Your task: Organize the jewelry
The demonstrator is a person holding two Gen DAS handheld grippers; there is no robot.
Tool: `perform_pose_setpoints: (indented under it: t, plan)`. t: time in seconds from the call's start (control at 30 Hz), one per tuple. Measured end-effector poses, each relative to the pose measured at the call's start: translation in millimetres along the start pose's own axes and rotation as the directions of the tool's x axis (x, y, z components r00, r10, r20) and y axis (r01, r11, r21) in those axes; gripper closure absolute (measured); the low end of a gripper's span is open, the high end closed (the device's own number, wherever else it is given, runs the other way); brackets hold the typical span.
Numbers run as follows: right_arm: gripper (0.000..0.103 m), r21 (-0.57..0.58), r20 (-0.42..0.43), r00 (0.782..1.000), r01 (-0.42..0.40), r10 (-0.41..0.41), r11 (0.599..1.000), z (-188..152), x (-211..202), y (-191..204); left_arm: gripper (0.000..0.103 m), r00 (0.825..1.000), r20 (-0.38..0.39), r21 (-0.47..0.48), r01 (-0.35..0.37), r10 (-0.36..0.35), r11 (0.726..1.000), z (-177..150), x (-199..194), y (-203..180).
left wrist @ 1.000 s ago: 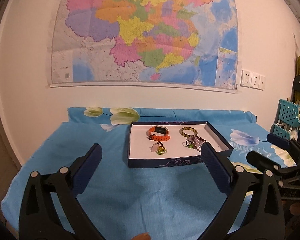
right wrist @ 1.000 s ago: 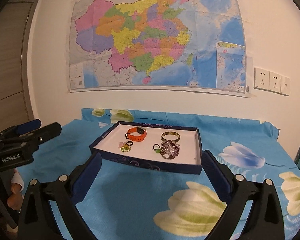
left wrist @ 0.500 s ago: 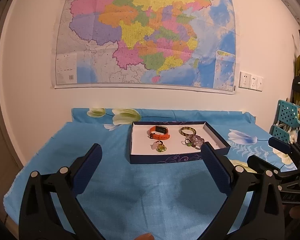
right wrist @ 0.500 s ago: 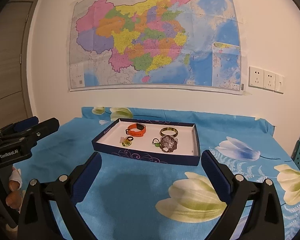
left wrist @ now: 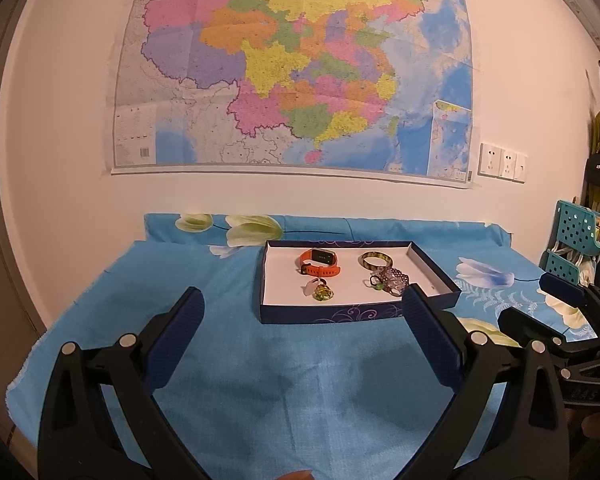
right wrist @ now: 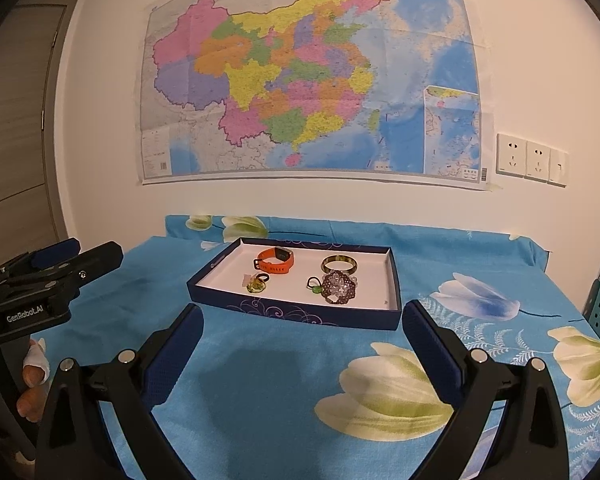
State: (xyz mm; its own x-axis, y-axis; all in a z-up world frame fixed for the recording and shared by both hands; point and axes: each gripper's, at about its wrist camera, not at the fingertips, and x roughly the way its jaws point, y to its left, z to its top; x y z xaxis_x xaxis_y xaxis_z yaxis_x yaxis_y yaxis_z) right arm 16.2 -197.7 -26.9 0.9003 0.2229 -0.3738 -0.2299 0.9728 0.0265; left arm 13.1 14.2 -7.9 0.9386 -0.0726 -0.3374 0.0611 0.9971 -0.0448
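Both tools (left wrist: 300,312) (right wrist: 300,316) hover spread wide, level, short of the tray (right wrist: 300,312).

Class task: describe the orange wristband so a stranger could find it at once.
Below the wall map, a dark blue tray sits on the blue floral cloth. The orange wristband lies at its back left, the only orange piece, with a dark screen.
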Motion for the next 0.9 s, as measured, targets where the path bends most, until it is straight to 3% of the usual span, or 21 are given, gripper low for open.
perform_pose_setpoints:
  t: [0.9]
  plan:
    - [0.007,-0.002,0.004,1.0,0.006,-0.006,1.0,1.6,-4.8,1.6,0.006,1.0,0.006,0.008,-0.001,0.0,1.0,0.4,-5.6,-0.8]
